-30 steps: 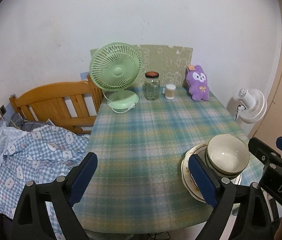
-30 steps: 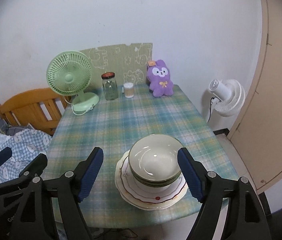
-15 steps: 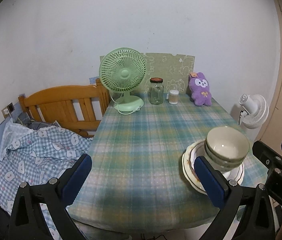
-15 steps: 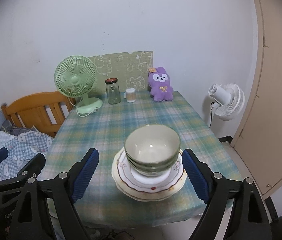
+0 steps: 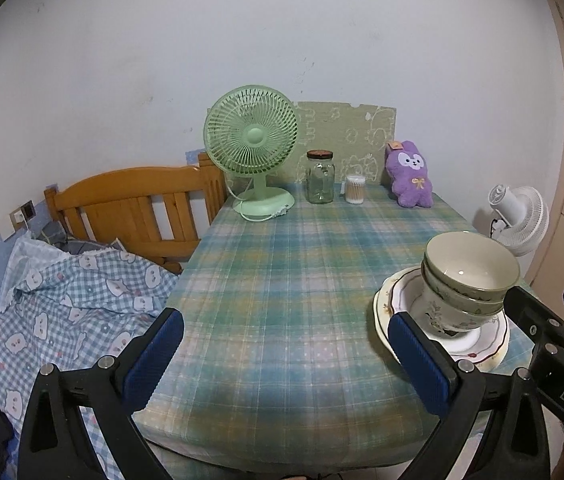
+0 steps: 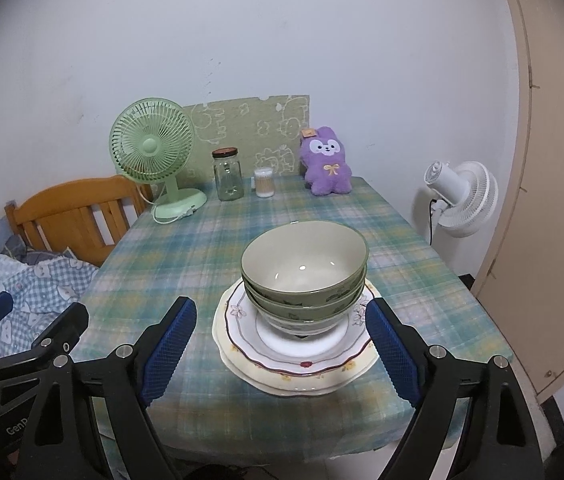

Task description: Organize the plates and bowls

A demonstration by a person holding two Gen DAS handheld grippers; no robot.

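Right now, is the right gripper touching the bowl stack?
Apart. In the right wrist view the right gripper is open, both pads flanking the plates, with tablecloth visible between each pad and the bowl stack.

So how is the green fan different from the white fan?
The green fan stands on the table at the back, by the glass jar; the white fan is off the table, beside its right edge. The green fan faces toward us, so its front grille shows; the white fan is turned away, showing its back. Both are small round fans with a cage.
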